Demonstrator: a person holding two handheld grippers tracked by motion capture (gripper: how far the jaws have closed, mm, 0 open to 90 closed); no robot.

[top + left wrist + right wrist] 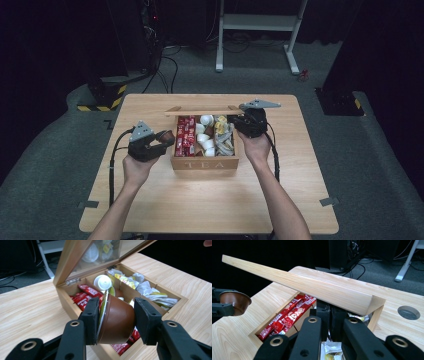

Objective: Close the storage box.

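A brown coffee capsule (117, 320) with a foil lid lies sideways between the pads of my left gripper (116, 315), which is shut on it. In the high view this gripper (165, 137) hovers just left of the open wooden tea box (205, 163). The capsule (234, 302) also appears at the left edge of the right gripper view. My right gripper (239, 124) is at the box's back right corner with its jaws shut, nothing between them. Its tips (329, 312) sit under the raised lid (312, 287), which leans over them.
The box holds red sachets (185, 136) on the left, white cups (205, 140) in the middle and crumpled packets (226, 140) on the right. Bare wooden table (210, 200) surrounds it, with a round cable hole (408, 312). A white desk frame (260, 22) stands behind.
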